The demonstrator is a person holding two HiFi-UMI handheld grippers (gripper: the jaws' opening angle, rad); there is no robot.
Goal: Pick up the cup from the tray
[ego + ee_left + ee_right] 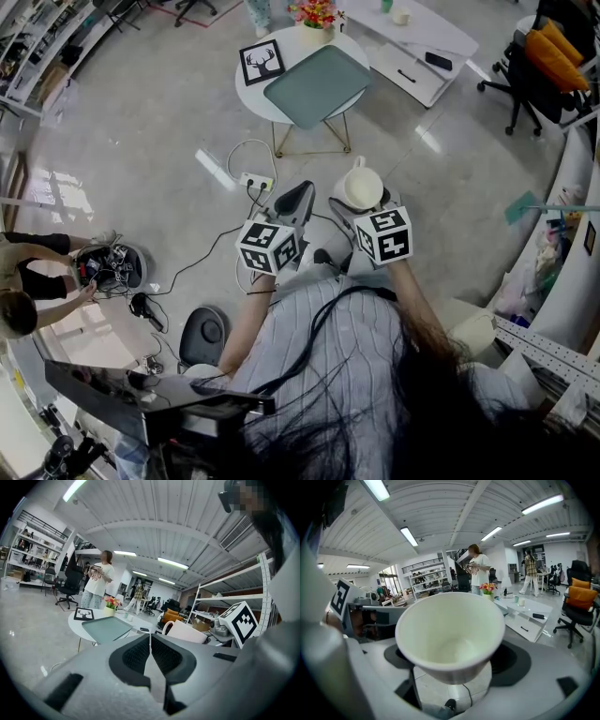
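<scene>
The white cup [361,186] is off the tray, held up in front of me with my right gripper [362,201] shut on it. In the right gripper view the cup [450,634] fills the middle, its empty mouth facing the camera, with the right gripper [452,663] clamped on its lower part. The grey-green tray [317,84] lies empty on the round white table [253,94], well ahead of both grippers. My left gripper [298,195] hovers just left of the cup, its jaws pressed together on nothing. From the left gripper [150,641] view, the cup [185,631] shows to the right and the tray [105,627] beyond.
A framed deer picture [262,61] and a flower pot [315,17] share the round table. A power strip with cables [255,180] lies on the floor below the grippers. A low white bench [412,37], an office chair [539,56] and a crouching person [23,281] surround the area.
</scene>
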